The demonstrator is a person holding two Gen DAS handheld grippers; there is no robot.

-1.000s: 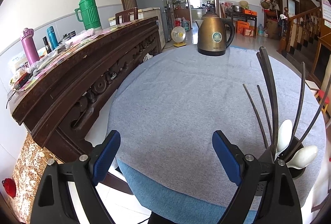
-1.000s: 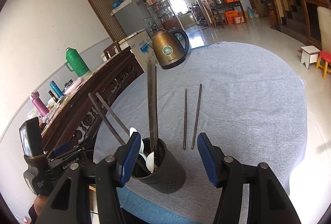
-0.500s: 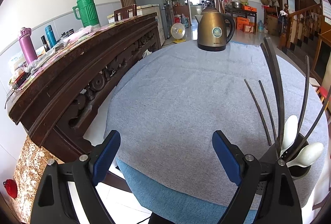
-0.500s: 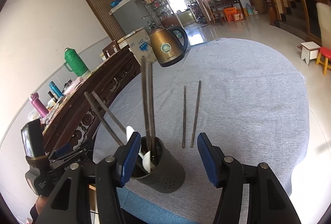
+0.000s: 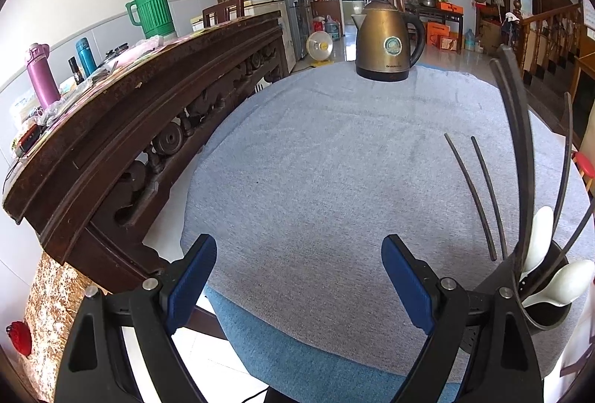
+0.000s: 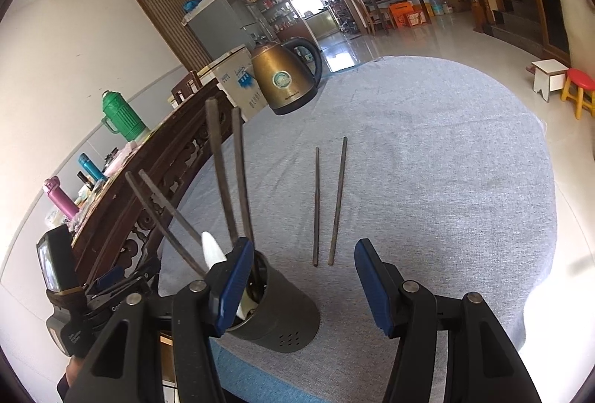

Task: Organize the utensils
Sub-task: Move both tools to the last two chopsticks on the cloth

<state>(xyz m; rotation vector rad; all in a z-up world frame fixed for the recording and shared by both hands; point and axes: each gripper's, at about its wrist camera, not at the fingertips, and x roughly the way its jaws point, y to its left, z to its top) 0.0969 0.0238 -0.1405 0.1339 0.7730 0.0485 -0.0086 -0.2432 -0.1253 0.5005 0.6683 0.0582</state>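
Note:
A dark cylindrical utensil holder (image 6: 277, 313) stands near the table's front edge, with several dark chopsticks and white spoons in it; it also shows in the left wrist view (image 5: 546, 299) at the far right. Two dark chopsticks (image 6: 327, 202) lie loose on the grey cloth just beyond it; they show in the left wrist view (image 5: 479, 194) too. My right gripper (image 6: 303, 287) is open and empty, hovering just short of the loose chopsticks' near ends, holder at its left finger. My left gripper (image 5: 299, 284) is open and empty over the front edge, left of the holder.
A bronze electric kettle (image 5: 386, 42) stands at the table's far side. A carved dark wooden sideboard (image 5: 141, 120) with flasks and a green thermos (image 5: 152, 9) runs along the left. Stools (image 6: 576, 90) stand on the floor to the right.
Both grippers have drifted slightly forward and down toward the table. The right gripper has come closer to the loose chopsticks. Both stay open.

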